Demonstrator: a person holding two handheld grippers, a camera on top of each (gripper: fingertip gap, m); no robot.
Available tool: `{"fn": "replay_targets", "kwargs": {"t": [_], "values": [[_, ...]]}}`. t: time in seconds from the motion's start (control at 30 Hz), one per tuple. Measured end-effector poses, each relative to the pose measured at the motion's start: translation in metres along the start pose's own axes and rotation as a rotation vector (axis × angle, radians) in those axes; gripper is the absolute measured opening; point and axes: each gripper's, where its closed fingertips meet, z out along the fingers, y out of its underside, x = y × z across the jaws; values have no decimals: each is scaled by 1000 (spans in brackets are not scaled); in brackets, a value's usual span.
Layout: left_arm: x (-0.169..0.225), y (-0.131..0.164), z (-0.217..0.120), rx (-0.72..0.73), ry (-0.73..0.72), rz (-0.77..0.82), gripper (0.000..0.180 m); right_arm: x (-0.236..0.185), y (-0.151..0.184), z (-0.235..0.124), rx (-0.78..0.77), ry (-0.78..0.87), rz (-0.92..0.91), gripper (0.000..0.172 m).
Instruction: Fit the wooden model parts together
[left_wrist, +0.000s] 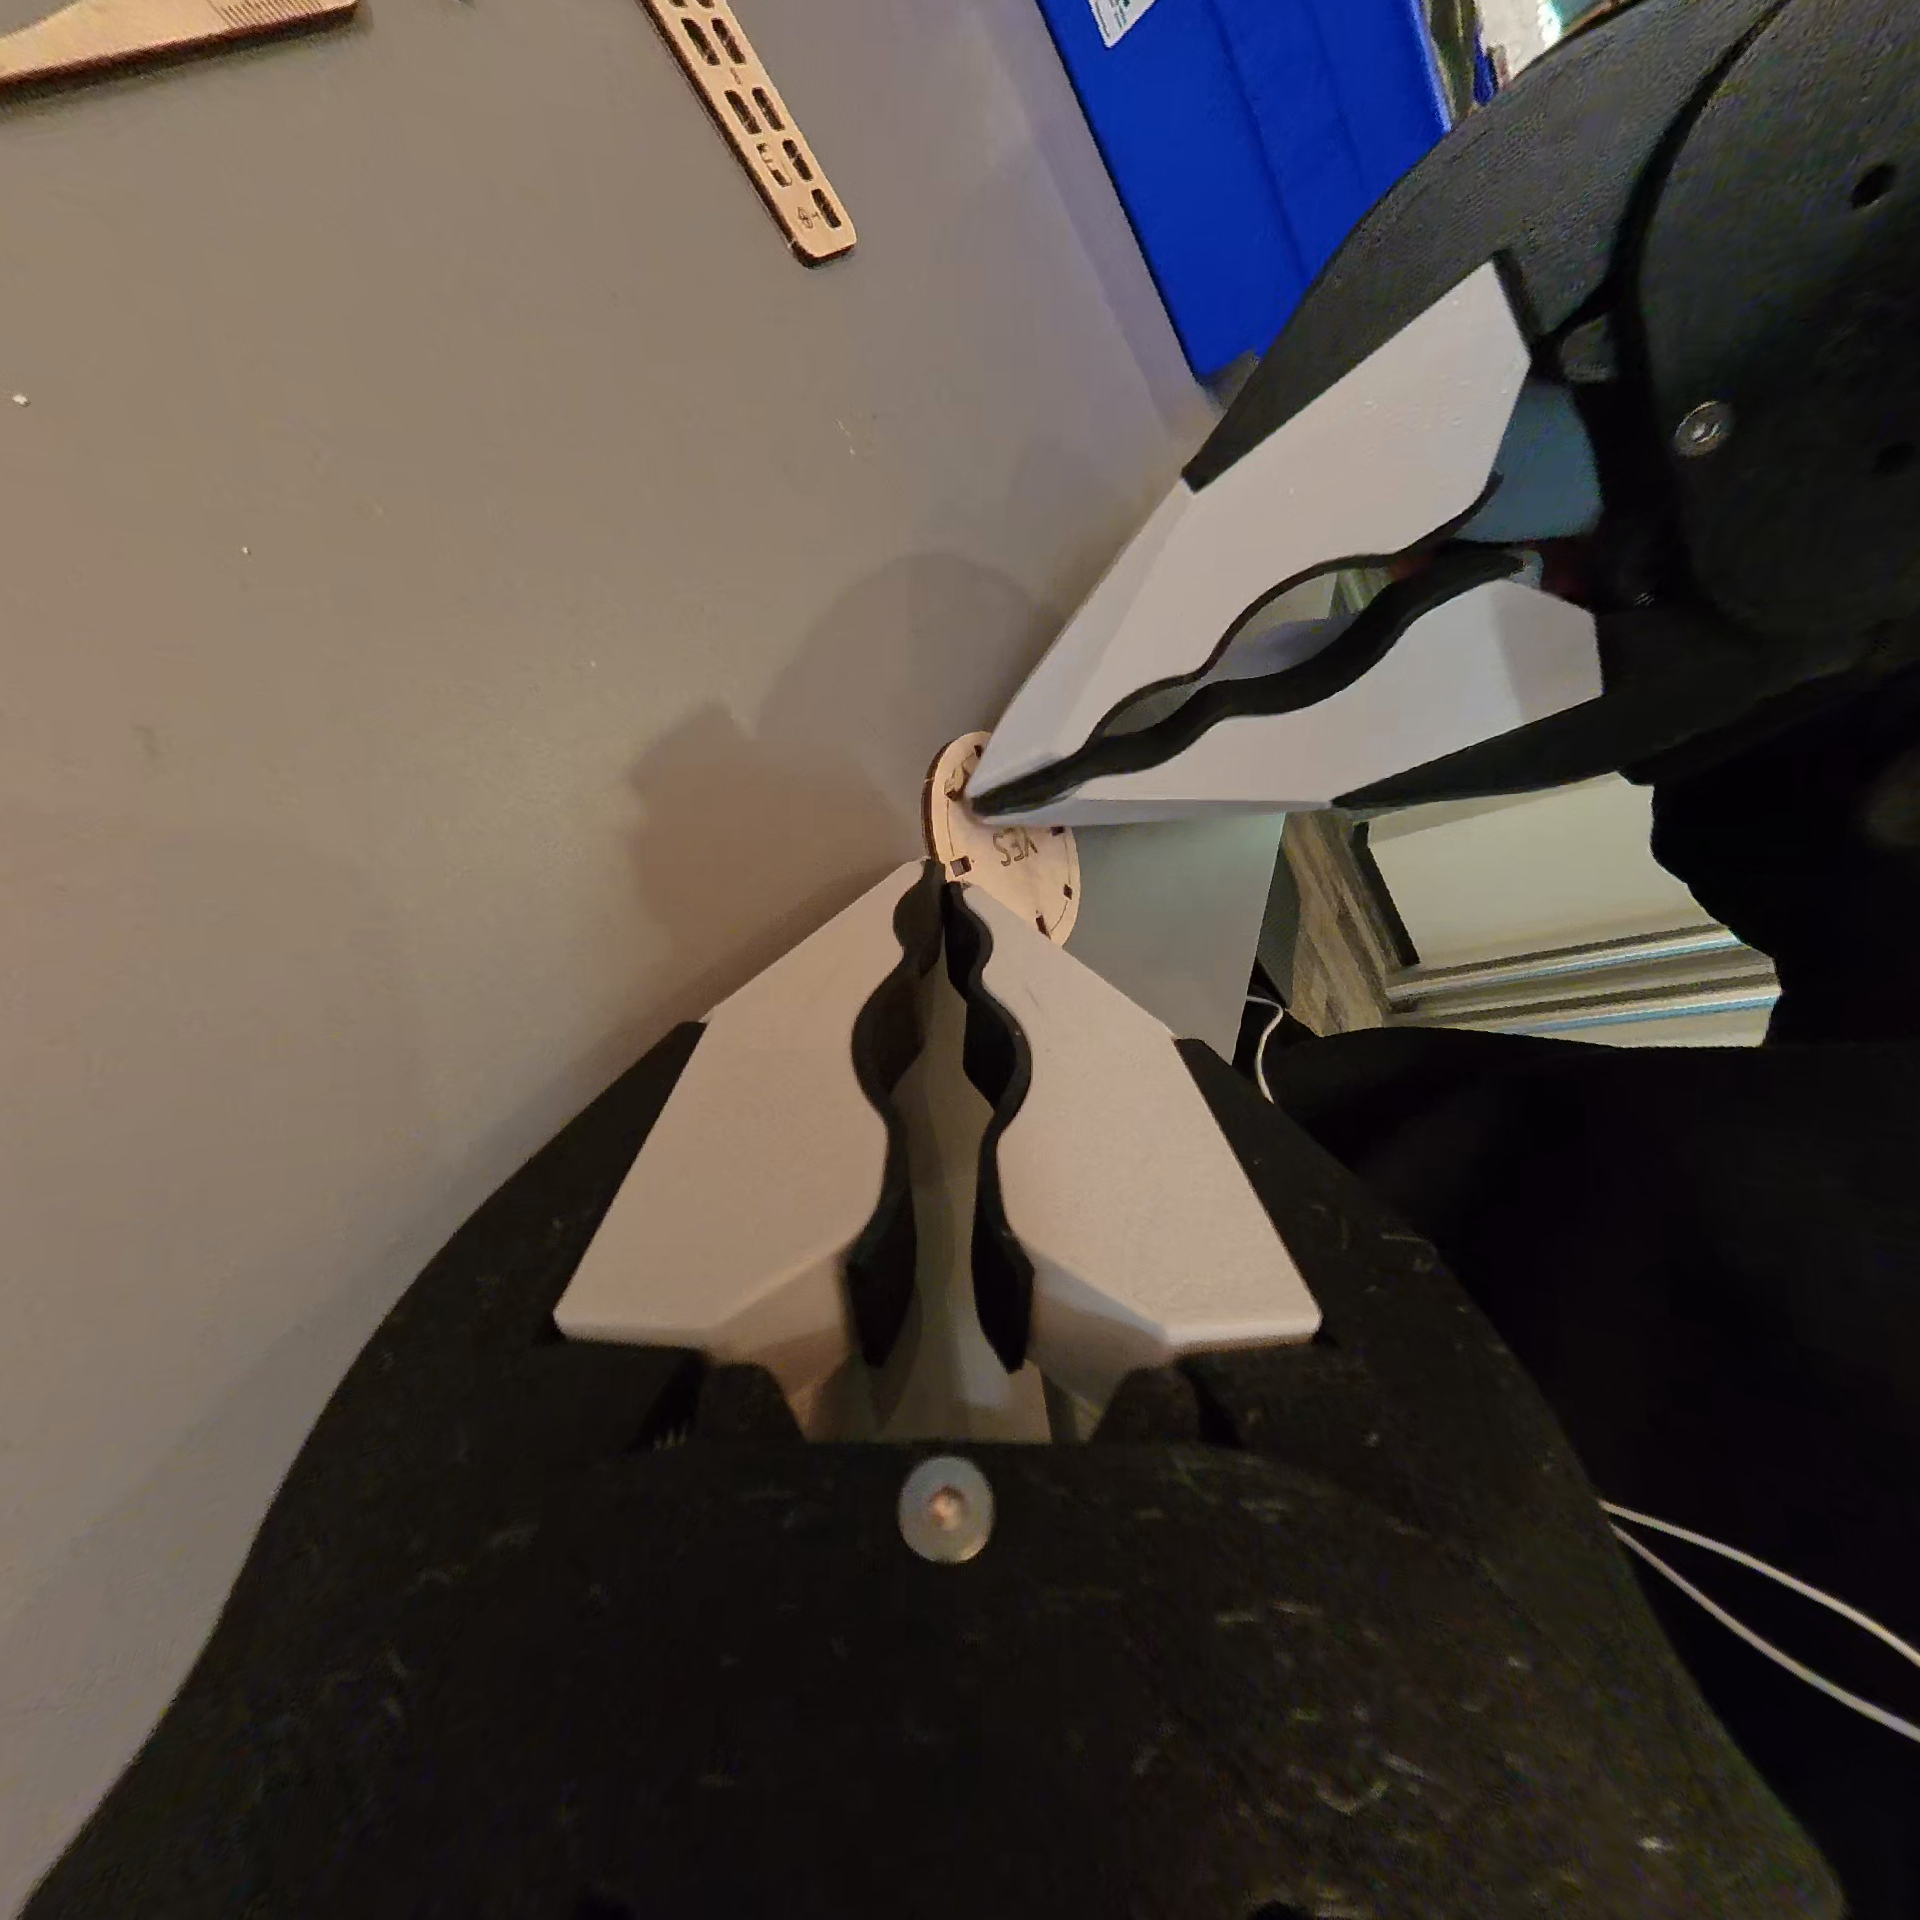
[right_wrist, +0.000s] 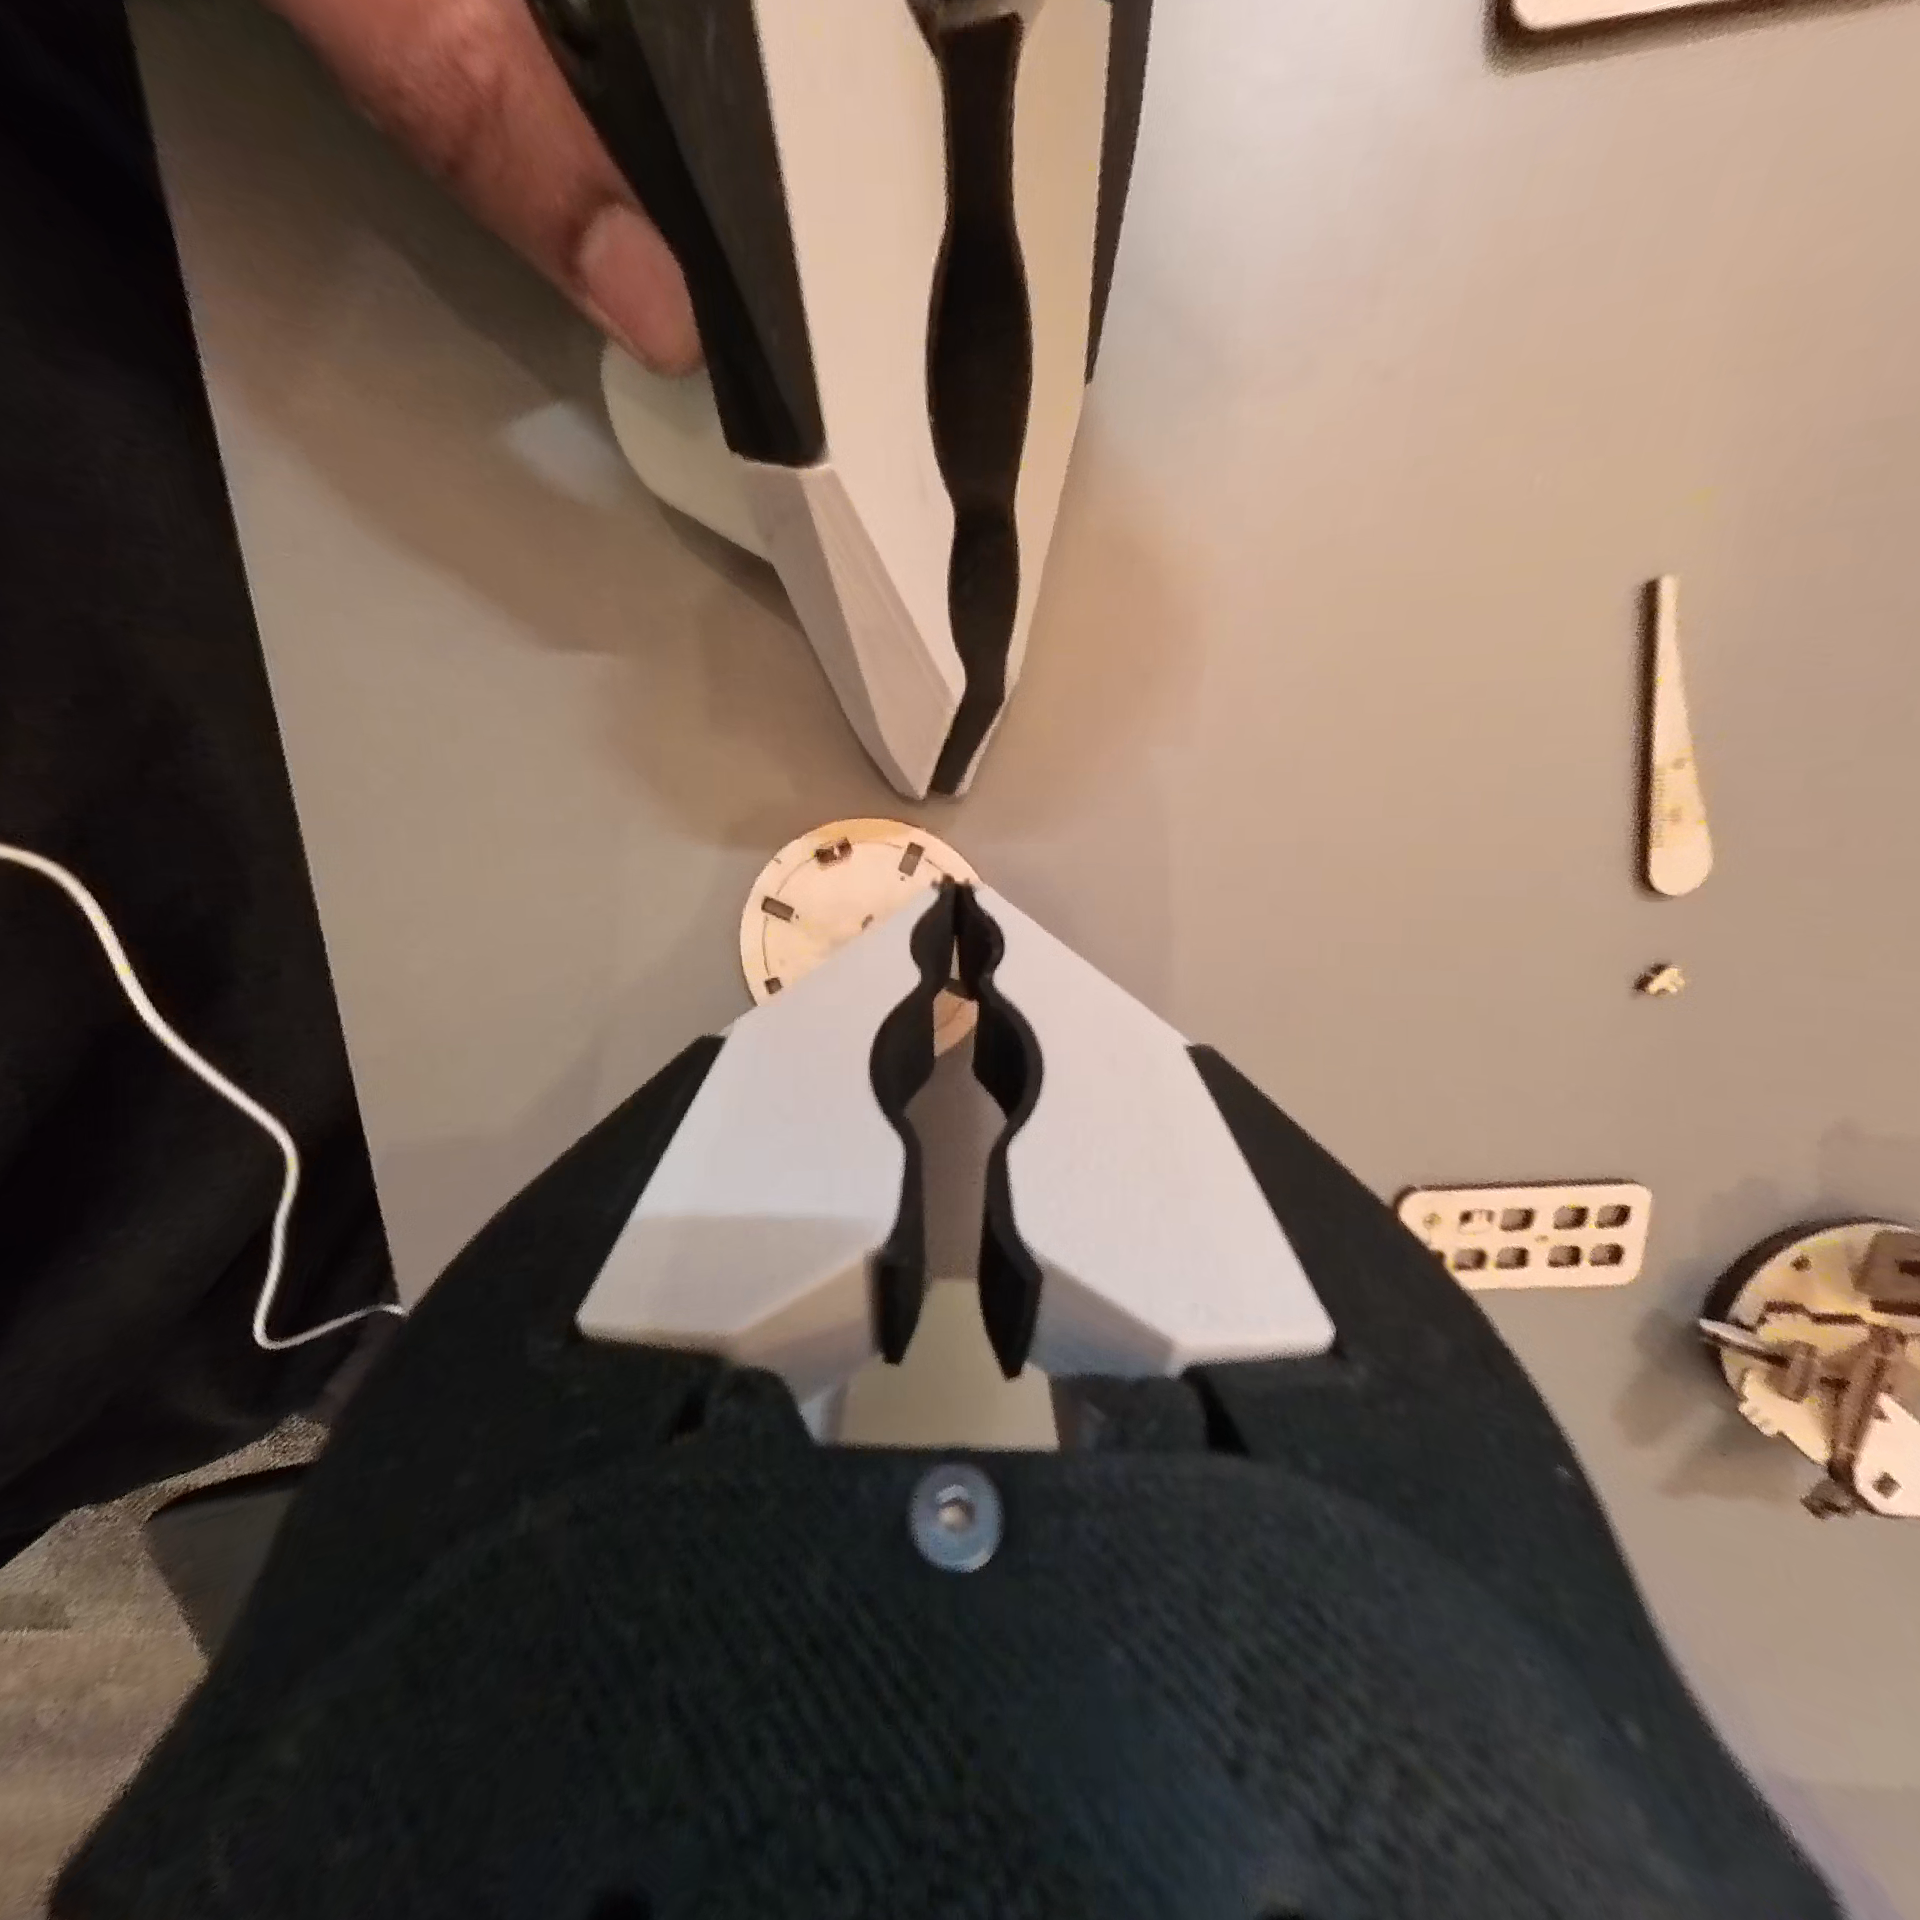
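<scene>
Opposed close views, shared disc (left_wrist: 1013, 868)

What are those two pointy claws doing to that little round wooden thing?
A person is holding two claws over a grey table. Both are shut and hold nothing. Between them lies a round wooden disc with small slots near its rim. The right claw has its tip over the disc's face, and the left claw sits at the disc's edge, from the other side. Other wooden pieces lie around: a slotted plate, a paddle-shaped strip and a partly built round assembly.
</scene>
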Motion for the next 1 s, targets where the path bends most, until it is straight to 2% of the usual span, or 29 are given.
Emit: {"fn": "replay_targets", "kwargs": {"t": [0.13,0.3,0.5,0.67,0.87,1.0], "values": [[0,0,0,0,1,-1,0,3,-5,-10,22,9,15,0],[1,0,0,-4,5,0,0,1,4,5,-20,1,8,0],[1,0,0,-4,6,-1,0,5,-6,-16,37,25,34,0],[1,0,0,-4,6,0,0,0,7,-1,-8,12,38,0],[1,0,0,-4,6,-2,0,5,-1,-15,44,20,65,0],[1,1,0,-4,6,-1,0,1,4,-3,9,3,64,0]]}}
